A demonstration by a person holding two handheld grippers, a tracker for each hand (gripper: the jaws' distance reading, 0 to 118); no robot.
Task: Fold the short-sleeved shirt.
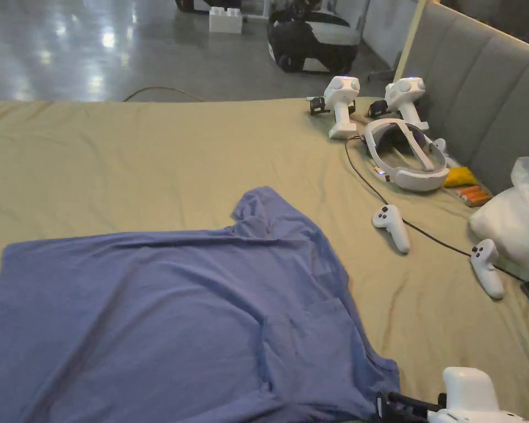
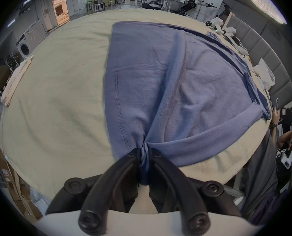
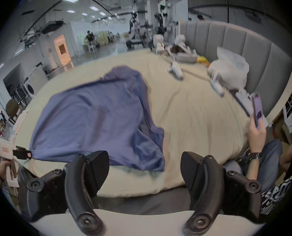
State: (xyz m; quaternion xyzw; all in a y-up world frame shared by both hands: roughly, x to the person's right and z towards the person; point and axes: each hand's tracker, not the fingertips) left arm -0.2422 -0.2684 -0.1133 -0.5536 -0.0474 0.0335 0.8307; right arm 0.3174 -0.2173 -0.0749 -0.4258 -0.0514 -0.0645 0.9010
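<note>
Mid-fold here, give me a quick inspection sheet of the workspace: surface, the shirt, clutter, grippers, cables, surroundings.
Surface: bed sheet, tan, lightly wrinkled.
Job's things: blue shirt spread flat, not yet folded; one sleeve points to the far side.
Clutter: headset, two hand controllers, two spare grippers, white plastic bag, orange batteries, all to the right of the shirt and apart from it.
Grippers: left gripper shut on the shirt's hem corner; right gripper open, jaws wide apart, at the bed's near edge beside the shirt.
Cables: black cable runs from the headset across the sheet, clear of the shirt.
Surroundings: grey padded headboard; another person's hand holding a phone at the right.
</note>
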